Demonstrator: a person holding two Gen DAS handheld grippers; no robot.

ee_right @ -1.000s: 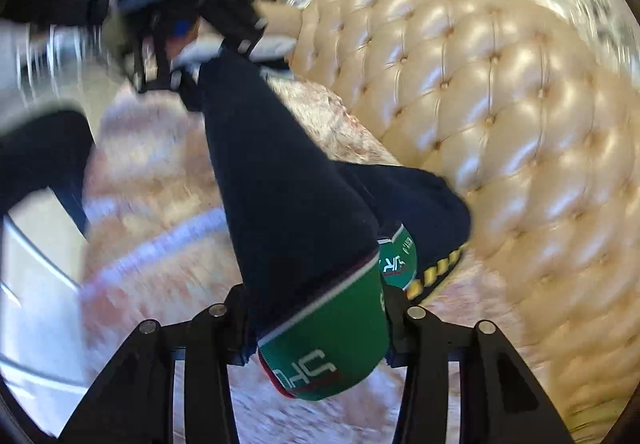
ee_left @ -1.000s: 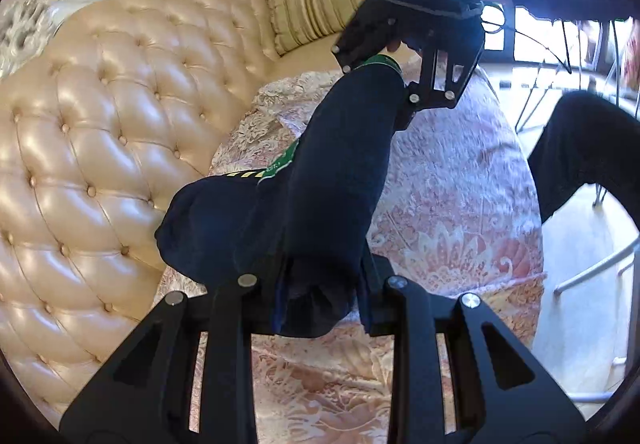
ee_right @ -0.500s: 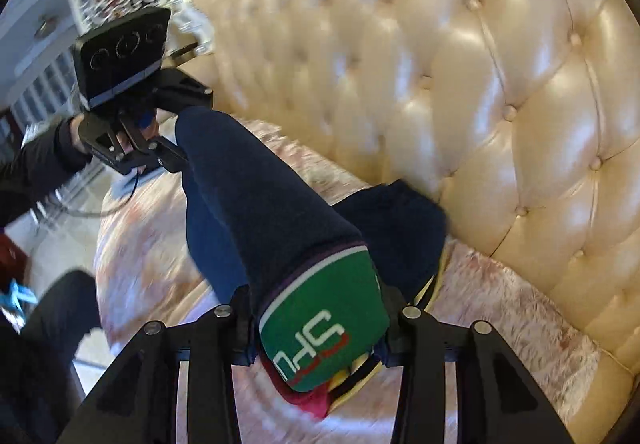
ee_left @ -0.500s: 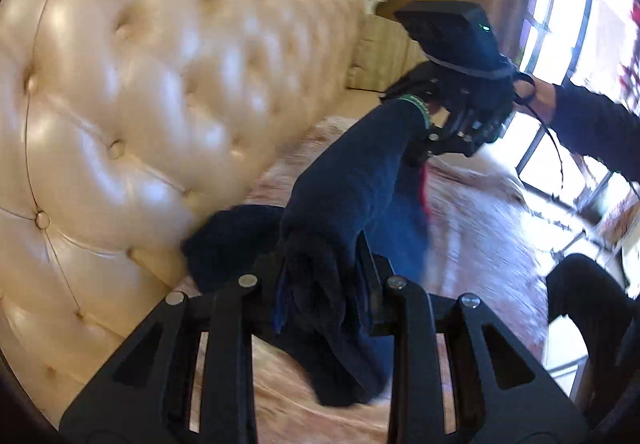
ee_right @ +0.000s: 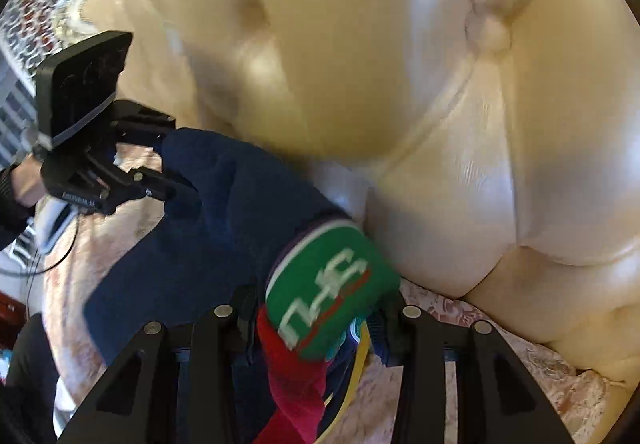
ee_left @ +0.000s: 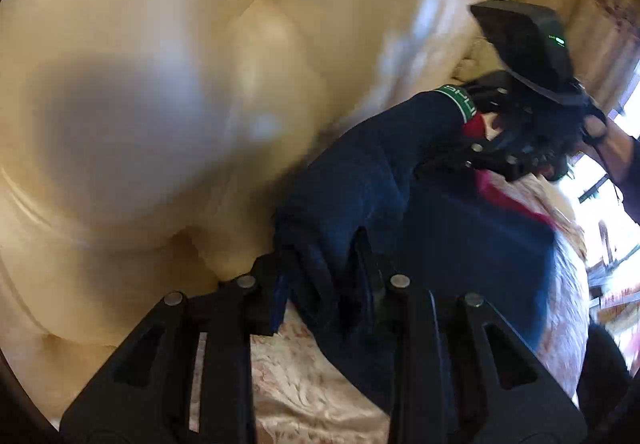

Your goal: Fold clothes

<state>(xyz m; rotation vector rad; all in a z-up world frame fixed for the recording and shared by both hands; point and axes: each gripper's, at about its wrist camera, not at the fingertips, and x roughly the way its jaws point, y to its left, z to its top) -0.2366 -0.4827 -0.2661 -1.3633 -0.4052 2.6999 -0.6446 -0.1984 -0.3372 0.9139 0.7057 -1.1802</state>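
left tool: clamped on a bunched navy end of the garment, jaws opening, cloth between the pads. right tool: closed on the green printed band at the garment's other end — red and yellow trim hanging below. garment stretched between both tools, low over the patterned sofa cover, close against the cream tufted backrest. navy body partly resting on the cover. right tool also visible in the left view, gripped by a hand; left tool visible in the right view. left view blurred.
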